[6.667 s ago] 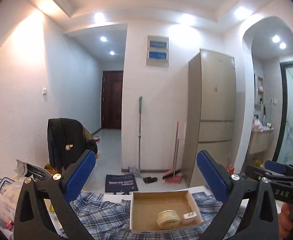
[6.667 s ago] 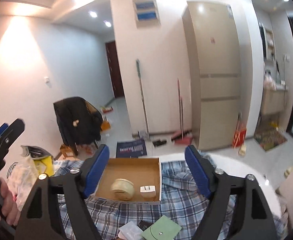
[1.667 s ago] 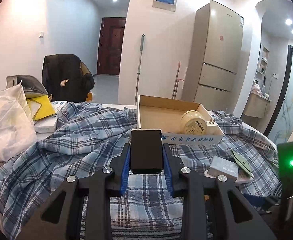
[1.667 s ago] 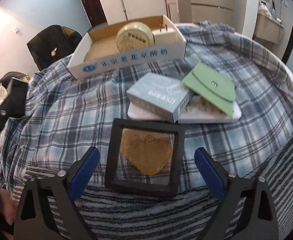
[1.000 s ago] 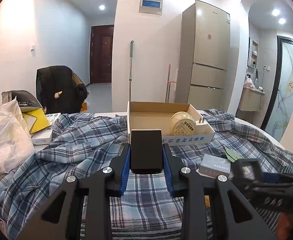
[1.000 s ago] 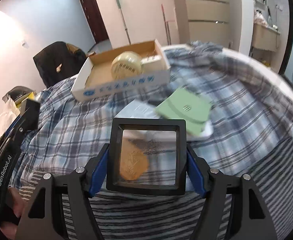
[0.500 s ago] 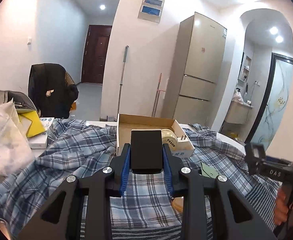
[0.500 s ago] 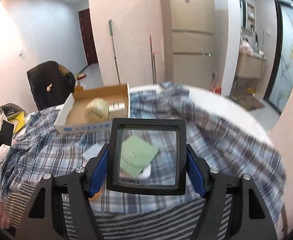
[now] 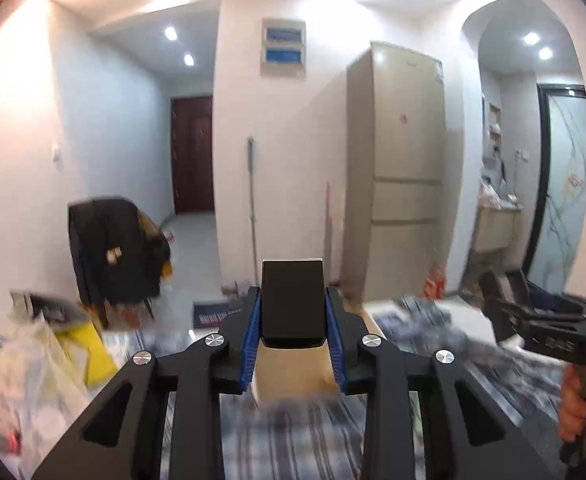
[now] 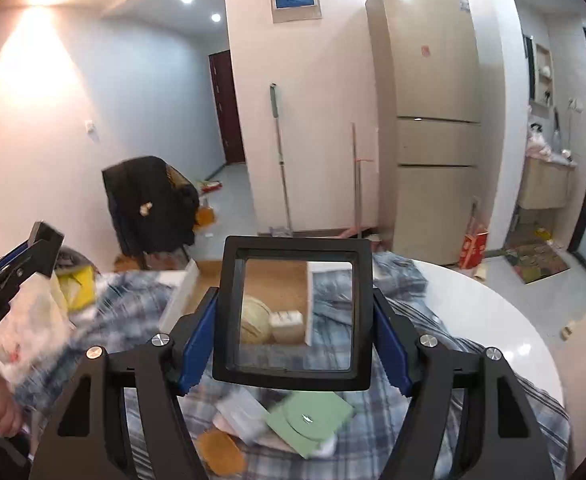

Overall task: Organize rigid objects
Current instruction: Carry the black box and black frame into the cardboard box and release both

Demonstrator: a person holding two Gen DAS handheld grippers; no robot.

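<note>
The black-framed clear case (image 10: 293,316) sits clamped in the right gripper (image 10: 293,324), raised above the cardboard box (image 10: 197,284) just ahead; the small black box (image 9: 293,304) is likewise pinched in the left gripper (image 9: 293,336). Both pads grip smooth edges only, so a tilt could let either slip onto the plaid cloth (image 10: 405,408), and lowering both together risks collision over the box

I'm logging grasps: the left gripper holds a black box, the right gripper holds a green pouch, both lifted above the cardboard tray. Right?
Not quite. The right wrist view shows the right gripper holding a black square frame with a clear window; the green pouch lies on the plaid cloth. The left gripper does hold the black box.
</note>
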